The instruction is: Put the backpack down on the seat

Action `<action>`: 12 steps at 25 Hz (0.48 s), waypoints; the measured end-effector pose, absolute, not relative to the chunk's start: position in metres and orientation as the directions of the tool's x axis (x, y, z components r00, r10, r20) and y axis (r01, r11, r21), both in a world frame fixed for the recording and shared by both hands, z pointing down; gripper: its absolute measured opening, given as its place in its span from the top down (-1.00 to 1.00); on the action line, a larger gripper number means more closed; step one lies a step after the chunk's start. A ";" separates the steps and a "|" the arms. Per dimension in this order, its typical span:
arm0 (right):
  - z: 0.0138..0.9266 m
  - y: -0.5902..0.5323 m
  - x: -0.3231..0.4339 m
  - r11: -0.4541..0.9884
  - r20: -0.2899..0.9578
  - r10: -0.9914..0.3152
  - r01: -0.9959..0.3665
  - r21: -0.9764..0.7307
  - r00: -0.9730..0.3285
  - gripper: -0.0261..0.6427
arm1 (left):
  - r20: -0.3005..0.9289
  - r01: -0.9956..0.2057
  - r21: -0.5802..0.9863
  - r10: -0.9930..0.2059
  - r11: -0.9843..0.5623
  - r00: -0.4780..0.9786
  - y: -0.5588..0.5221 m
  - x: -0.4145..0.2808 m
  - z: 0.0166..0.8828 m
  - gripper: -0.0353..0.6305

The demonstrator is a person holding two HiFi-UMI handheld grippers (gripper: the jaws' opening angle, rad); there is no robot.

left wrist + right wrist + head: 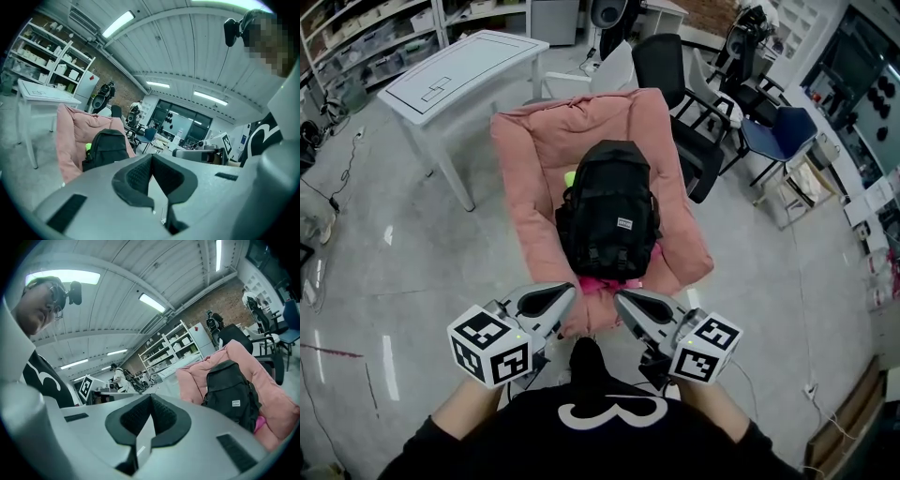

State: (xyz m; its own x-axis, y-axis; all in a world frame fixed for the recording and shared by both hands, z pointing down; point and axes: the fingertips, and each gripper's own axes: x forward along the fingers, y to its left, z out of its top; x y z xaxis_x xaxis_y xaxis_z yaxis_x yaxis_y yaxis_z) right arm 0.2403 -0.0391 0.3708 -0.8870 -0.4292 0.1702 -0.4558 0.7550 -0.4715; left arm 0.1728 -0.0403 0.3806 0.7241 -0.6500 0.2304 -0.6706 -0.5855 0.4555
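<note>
A black backpack (pixel 608 210) lies on the pink padded seat (pixel 542 150), its base toward me. It also shows in the left gripper view as the backpack (pixel 108 147) against the pink seat (pixel 70 136), and in the right gripper view as the backpack (pixel 231 393) on the seat (pixel 276 408). My left gripper (pixel 572 292) and right gripper (pixel 621 298) hang close to my chest, just short of the seat's near edge. Both are shut and empty, with the jaws meeting tip to tip. Neither touches the backpack.
A white table (pixel 464 77) stands to the left behind the seat. Black office chairs (pixel 675 84) and a blue chair (pixel 776 133) crowd the right side. Shelving (pixel 366 42) lines the far left wall. Grey floor (pixel 412 281) surrounds the seat.
</note>
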 end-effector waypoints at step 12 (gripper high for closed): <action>0.386 -0.041 0.231 0.750 0.188 -0.404 -0.442 -0.493 -0.895 0.91 | 0.268 -0.697 0.444 -0.658 -0.564 0.704 -0.036 0.166 0.392 0.88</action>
